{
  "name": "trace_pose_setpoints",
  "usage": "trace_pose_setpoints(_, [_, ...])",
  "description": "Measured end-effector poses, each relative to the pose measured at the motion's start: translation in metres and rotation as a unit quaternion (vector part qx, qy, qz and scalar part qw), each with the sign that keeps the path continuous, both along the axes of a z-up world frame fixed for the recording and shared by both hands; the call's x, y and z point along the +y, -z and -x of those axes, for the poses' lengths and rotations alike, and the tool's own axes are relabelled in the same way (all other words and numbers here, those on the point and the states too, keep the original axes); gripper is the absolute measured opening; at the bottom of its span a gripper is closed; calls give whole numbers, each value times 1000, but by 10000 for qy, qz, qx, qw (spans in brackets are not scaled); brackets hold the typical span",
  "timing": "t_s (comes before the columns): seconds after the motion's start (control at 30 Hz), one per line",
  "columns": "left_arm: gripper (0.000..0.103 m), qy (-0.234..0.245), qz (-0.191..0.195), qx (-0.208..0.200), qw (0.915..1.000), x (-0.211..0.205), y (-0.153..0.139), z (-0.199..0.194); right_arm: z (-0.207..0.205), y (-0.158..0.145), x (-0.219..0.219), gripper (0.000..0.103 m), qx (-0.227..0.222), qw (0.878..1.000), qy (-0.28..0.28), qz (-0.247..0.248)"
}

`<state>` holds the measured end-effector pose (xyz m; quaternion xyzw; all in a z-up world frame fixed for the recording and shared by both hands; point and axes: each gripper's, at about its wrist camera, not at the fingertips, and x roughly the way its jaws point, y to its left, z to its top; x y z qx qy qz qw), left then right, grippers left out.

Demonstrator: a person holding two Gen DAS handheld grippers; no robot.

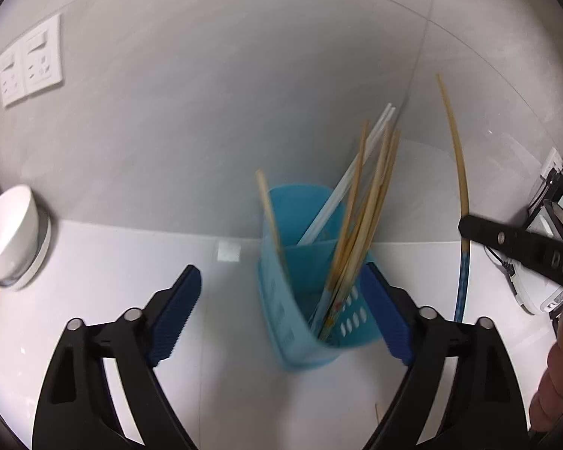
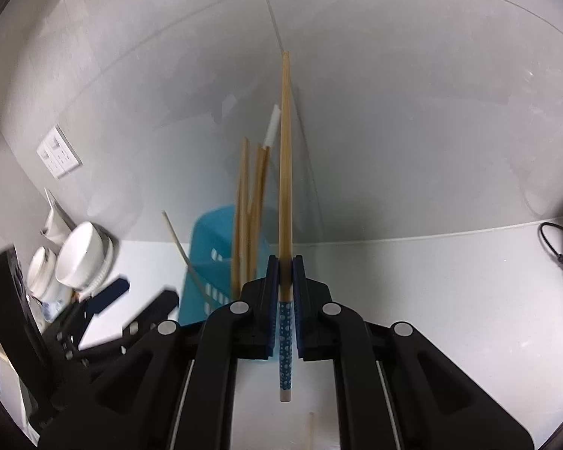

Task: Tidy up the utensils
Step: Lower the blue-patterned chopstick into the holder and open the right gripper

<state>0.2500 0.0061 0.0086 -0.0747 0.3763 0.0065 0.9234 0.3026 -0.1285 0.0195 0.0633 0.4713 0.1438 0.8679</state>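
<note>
Spreading across both views, the white worktop (image 1: 94,262) meets a grey tiled wall (image 1: 206,93) that carries a double white socket plate (image 1: 30,62). On the worktop stands the blue slotted utensil holder (image 1: 307,300), blurred in the left wrist view, with a bundle of bamboo chopsticks (image 1: 360,225) and two white ones (image 1: 353,180) leaning out of it toward the wall. One more bamboo stick (image 1: 268,213) leans against the holder's left side. White bowls (image 1: 11,232) are stacked on their side at the left edge of the worktop. The left tongs (image 1: 281,318) stand wide open, their blue pads on either side of the holder; whether the right pad touches it I cannot tell. The right tongs (image 2: 286,262) are closed on a single chopstick (image 2: 285,150), bamboo above and blue-patterned with a pale tip below, held upright just right of the holder. A thin stick (image 2: 311,431) lies on the worktop below it.
</note>
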Motion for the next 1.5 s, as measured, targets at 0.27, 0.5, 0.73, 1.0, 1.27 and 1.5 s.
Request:
trace_pose_setpoints(0.27, [97, -244, 54, 195, 9995, 32, -1, 17, 3, -16, 13, 7, -538, 9979, 150, -317])
trace_pose_setpoints(0.5, [97, -399, -153, 309, 9986, 41, 4, 24, -4, -12, 29, 7, -803, 9947, -11, -639])
trace_pose_setpoints(0.73, [97, -457, -133, 392, 9981, 52, 7, 28, -6, 9, 45, 7, -836, 9944, -134, -636])
trace_pose_setpoints(1.0, [97, -500, -80, 385, 9980, 57, 9, 24, 1, 36, 52, 7, -606, 9971, -217, -416])
trace_pose_setpoints(1.27, [97, -564, -130, 429, 9974, 61, 12, 20, 3, 51, 56, 9, -371, 9988, -262, -187])
trace_pose_setpoints(1.5, [97, -541, -143, 457, 9974, 58, 13, 19, 8, 48, 50, 41, -352, 9991, -240, -83])
